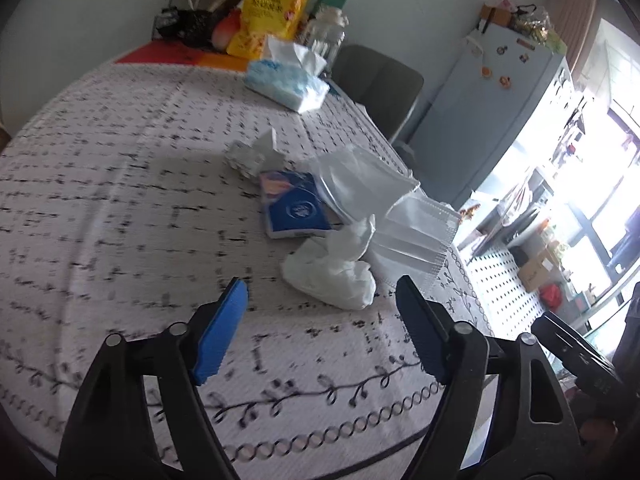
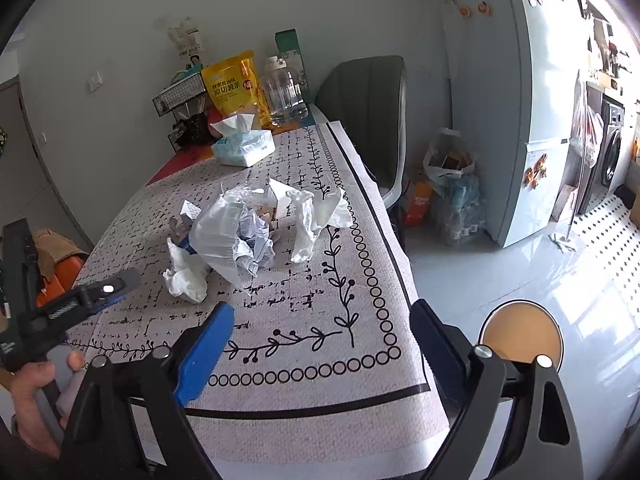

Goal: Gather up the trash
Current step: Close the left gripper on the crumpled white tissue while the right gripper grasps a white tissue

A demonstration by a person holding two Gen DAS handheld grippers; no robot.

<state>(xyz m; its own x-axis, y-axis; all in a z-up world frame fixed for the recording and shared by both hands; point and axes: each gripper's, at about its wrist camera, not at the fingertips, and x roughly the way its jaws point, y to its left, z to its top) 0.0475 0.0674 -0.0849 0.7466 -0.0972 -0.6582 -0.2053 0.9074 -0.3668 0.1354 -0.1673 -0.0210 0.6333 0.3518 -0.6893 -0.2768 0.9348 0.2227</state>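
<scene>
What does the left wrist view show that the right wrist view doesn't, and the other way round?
Only the left wrist view: the flat blue packet in plain sight. Only the right wrist view: the round stool beside the table and the bags on the floor by the fridge. Both: the crumpled tissue, face mask, tissue box, yellow bag, and each view's own open gripper.

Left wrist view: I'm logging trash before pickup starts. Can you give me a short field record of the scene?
surface: table with patterned cloth
nearest trash: crumpled white tissue, just ahead of the left gripper
other trash: face mask, clear plastic bag, blue packet
not trash: tissue pack, far end
left gripper: open, empty
right gripper: open, empty
</scene>
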